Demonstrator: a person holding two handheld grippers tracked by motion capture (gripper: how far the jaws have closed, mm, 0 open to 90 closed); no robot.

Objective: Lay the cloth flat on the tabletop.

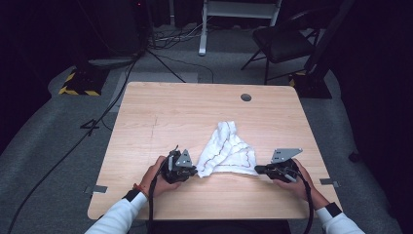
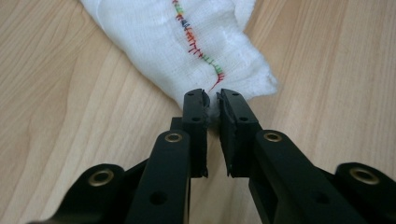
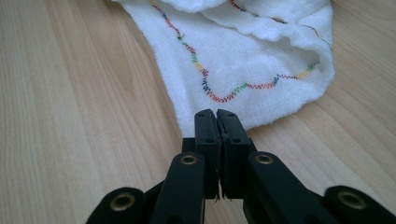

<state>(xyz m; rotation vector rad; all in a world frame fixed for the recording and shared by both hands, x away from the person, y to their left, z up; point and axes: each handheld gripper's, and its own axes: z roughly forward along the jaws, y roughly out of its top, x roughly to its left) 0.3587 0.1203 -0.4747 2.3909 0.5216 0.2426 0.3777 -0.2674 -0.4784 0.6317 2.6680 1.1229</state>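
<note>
From above, a white cloth (image 1: 228, 149) lies bunched mid-tabletop (image 1: 160, 112) between my claws. Left claw (image 2: 212, 99): jaws slightly parted, cloth edge between them. Right claw (image 3: 217, 115): clamped on a cloth corner. It looks light, limp; corners give best hold.

The matte black two-jaw left gripper (image 2: 212, 100) is showing brass-coloured rivets and small dark screw holes behind its jaws, and the matching black right gripper (image 3: 217, 116) is showing the same brass rivets along its linkage arms. Behind the jaws, each is carrying a grey three-cornered plate (image 1: 184, 158) and trailing a black cable (image 1: 309, 204). The person is wearing white sleeves (image 1: 119, 218) with black cuffs (image 1: 131, 195).
</note>
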